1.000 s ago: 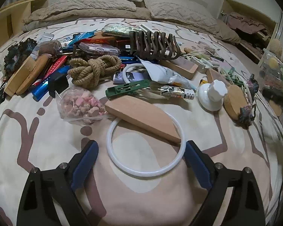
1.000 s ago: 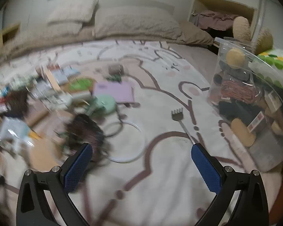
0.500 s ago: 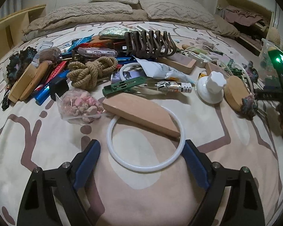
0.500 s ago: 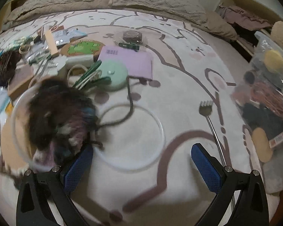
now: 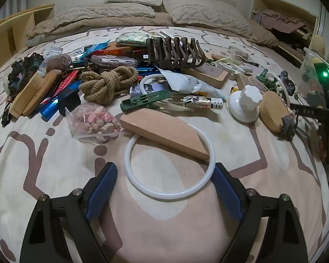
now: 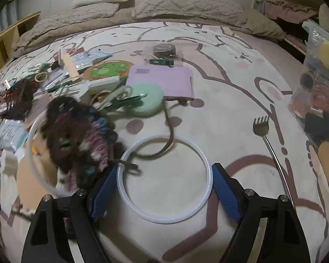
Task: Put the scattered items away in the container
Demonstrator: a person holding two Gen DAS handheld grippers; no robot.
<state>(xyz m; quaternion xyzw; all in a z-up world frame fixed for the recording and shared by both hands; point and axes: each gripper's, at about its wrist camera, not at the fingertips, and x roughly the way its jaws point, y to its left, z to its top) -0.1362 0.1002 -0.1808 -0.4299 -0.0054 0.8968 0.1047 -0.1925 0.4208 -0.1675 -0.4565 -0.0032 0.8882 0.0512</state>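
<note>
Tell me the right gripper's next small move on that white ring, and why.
Probably finish closing on the white ring. The right gripper has a blue pad at each side of the ring and its jaws are closing, but the ring lies flat on the bedspread, not lifted. A dark cord crosses the ring's far edge, so lift slowly afterwards.

Left tongs point(image 5: 164, 174), bottom centre: blue pads set either side of a white ring point(image 5: 169, 194); the left pad stands clear of it, contact at the right pad cannot be told. Wooden wedge point(image 5: 164, 132) lies across the ring's upper edge. Bag of pink pieces point(image 5: 94, 122), centre left. Coiled rope point(image 5: 108, 83), above it. White knob point(image 5: 245, 105), right of centre. All on a patterned bed cover point(image 5: 54, 164).
</note>
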